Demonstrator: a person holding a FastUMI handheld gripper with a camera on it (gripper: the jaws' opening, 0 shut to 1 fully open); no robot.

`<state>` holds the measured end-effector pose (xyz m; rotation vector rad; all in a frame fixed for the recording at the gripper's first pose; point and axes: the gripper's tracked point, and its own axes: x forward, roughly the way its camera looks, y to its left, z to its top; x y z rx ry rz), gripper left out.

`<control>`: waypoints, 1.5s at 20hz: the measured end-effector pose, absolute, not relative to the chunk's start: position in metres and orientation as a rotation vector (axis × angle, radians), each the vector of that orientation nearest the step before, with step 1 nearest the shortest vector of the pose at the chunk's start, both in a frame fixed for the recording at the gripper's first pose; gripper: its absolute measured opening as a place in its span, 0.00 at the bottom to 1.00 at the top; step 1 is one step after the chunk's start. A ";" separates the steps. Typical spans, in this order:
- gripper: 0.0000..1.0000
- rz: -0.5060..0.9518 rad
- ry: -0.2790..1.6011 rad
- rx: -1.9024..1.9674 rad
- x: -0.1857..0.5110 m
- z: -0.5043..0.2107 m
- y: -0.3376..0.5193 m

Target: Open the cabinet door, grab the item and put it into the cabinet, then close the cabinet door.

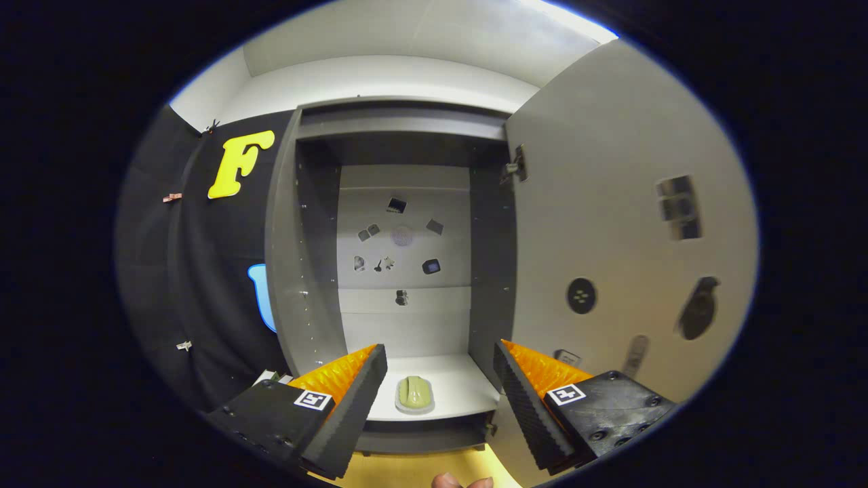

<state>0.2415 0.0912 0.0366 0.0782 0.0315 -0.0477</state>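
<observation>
I see the green item (414, 392) lying on the cabinet's bottom shelf (461, 383), just ahead of my claw (439, 386) and in line with the gap between its fingers. The claw is spread wide, pinching nothing. The cabinet door (610, 224) stands swung open beyond my right finger (525, 400).

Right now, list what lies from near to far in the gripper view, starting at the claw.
Open claw → green item on the cabinet floor, just ahead between the fingers → back wall of the cabinet; the open door swings out to the right.
</observation>
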 end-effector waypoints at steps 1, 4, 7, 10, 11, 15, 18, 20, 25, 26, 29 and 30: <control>0.99 -0.045 0.019 0.079 0.224 0.042 0.086; 0.99 -0.042 -0.001 0.073 0.173 0.054 0.070; 0.98 -0.022 0.003 0.043 0.134 0.061 0.051; 0.98 -0.006 0.015 0.028 0.102 0.068 0.029; 0.98 -0.019 0.011 0.029 0.093 0.071 0.017; 0.97 -0.127 -0.008 0.018 0.062 0.076 -0.038; 0.97 -0.198 0.011 0.049 0.049 0.077 -0.082; 0.97 -0.259 -0.001 0.080 0.044 0.080 -0.114; 0.98 -0.451 0.049 0.004 0.059 0.041 -0.197; 0.97 -0.465 0.072 -0.011 0.066 0.027 -0.208; 0.98 -0.439 0.168 -0.012 0.086 -0.013 -0.210; 0.98 -0.421 0.180 -0.002 0.087 -0.017 -0.209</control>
